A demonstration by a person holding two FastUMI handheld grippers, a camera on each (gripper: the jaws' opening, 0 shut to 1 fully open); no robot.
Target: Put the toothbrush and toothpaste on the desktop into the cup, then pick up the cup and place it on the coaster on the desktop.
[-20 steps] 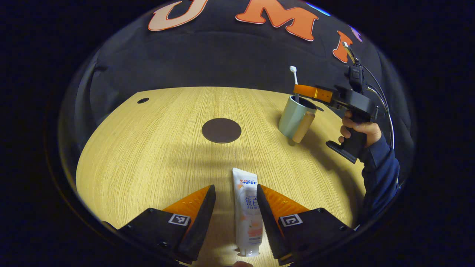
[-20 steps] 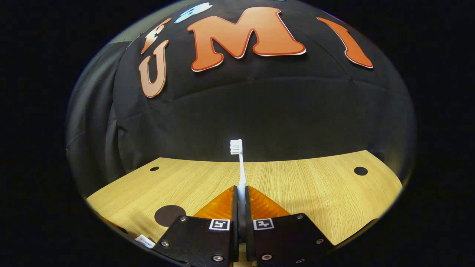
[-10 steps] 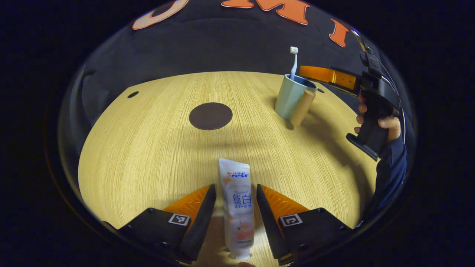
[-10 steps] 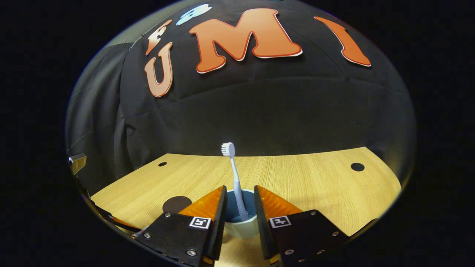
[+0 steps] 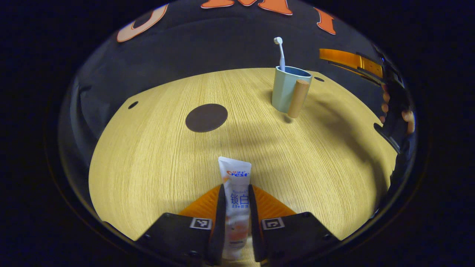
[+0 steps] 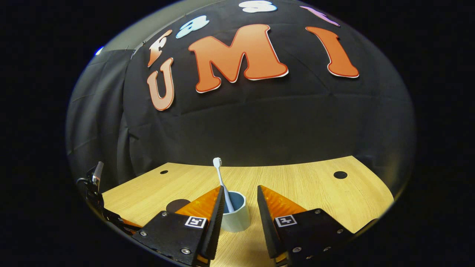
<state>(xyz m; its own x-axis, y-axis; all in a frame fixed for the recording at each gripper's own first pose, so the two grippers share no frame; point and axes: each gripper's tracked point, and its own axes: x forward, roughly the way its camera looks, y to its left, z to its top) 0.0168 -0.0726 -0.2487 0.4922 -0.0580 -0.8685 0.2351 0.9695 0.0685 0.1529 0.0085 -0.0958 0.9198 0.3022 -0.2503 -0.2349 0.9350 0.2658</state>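
Our left tool (image 5: 236,207) is clamped on the toothpaste (image 5: 235,193), long axis pointing away; cup (image 5: 286,89) with toothbrush (image 5: 281,55) sits far right on the surface (image 5: 148,155); right tool (image 6: 239,207) is apart

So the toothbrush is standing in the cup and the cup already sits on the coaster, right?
Not quite. The toothbrush is in the cup, but the left gripper view shows the cup on bare desktop, apart from the coaster.
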